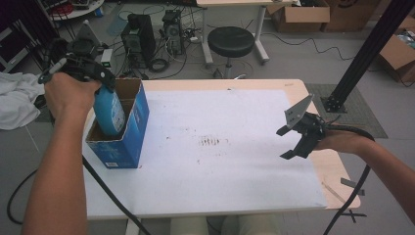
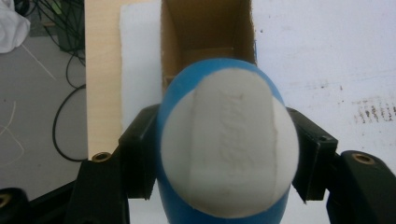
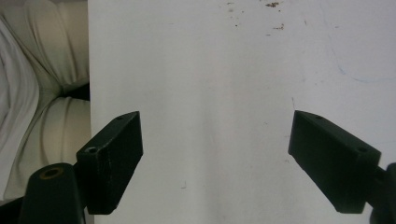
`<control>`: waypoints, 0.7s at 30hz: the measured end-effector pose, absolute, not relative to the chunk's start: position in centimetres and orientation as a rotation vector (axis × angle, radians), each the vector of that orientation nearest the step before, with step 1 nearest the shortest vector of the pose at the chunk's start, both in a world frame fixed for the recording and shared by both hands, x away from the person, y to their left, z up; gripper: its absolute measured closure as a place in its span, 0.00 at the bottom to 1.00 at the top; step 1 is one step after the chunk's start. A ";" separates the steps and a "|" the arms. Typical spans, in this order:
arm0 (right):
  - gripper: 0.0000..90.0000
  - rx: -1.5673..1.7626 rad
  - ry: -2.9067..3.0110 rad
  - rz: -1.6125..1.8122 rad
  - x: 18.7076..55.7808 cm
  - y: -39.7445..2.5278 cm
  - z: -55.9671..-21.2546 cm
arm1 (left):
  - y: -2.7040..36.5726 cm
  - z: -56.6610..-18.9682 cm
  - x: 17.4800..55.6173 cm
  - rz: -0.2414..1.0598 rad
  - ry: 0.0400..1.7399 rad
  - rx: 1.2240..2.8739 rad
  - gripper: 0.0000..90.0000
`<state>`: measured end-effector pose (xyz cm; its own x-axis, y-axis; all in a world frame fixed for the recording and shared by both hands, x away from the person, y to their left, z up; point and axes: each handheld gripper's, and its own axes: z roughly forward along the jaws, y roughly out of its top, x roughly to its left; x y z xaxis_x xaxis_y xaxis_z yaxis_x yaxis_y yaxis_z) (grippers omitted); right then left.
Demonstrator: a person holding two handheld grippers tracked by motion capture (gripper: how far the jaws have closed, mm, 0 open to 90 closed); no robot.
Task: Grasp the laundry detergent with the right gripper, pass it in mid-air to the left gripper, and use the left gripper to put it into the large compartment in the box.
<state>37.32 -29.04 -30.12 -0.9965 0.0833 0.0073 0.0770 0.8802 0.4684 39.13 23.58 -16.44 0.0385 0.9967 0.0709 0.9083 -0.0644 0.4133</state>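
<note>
A blue bottle with a white cap stands upright, its lower half inside an open-topped blue cardboard box at the table's left. My left gripper is shut on the bottle's top from above; in the left gripper view both jaws press the bottle's sides just under the cap, with the box's brown interior below. My right gripper hovers open over the table's right edge, and in the right gripper view nothing lies between its spread jaws.
A white sheet covers the wooden table, with dark smudges at its middle. Behind the table stand a black stool, computer towers and cables. A black post rises at the right.
</note>
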 end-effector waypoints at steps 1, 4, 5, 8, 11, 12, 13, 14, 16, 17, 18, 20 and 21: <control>0.19 0.132 3.033 0.755 37.3 -29.1 -30.1 | 23.6 -16.8 39.2 0.498 1.956 2.062 0.42; 0.19 0.141 3.032 0.760 37.3 -29.2 -30.2 | 23.5 -17.7 39.4 0.504 1.953 2.072 0.42; 0.19 0.140 3.033 0.762 37.3 -29.2 -30.2 | 23.4 -18.0 39.4 0.501 1.952 2.081 0.42; 0.19 0.147 3.036 0.769 37.3 -29.3 -30.4 | 23.5 -19.1 39.6 0.493 1.955 2.086 0.42; 0.19 0.150 3.037 0.774 37.3 -29.3 -30.5 | 23.5 -20.0 39.7 0.501 1.957 2.088 0.42; 0.19 0.150 3.037 0.774 37.3 -29.3 -30.6 | 23.5 -20.4 39.8 0.502 1.958 2.093 0.42; 0.19 0.152 3.038 0.773 37.3 -29.3 -30.6 | 23.5 -20.8 39.8 0.502 1.959 2.097 0.42; 0.19 0.152 3.039 0.776 37.3 -29.3 -30.7 | 23.5 -21.2 39.8 0.503 1.960 2.099 0.42; 0.19 0.152 3.040 0.782 37.3 -29.2 -30.7 | 23.6 -21.9 39.9 0.499 1.962 2.102 0.42; 0.19 0.155 3.041 0.785 37.3 -29.2 -30.7 | 23.6 -22.4 39.9 0.495 1.965 2.104 0.42; 0.19 0.153 3.039 0.789 37.3 -29.1 -30.7 | 23.7 -22.7 39.9 0.491 1.967 2.100 0.42; 0.19 0.154 3.040 0.795 37.3 -29.1 -30.8 | 23.9 -23.4 39.9 0.475 1.970 2.101 0.42; 0.19 0.152 3.040 0.793 37.3 -29.0 -30.8 | 23.9 -23.7 39.9 0.471 1.970 2.100 0.42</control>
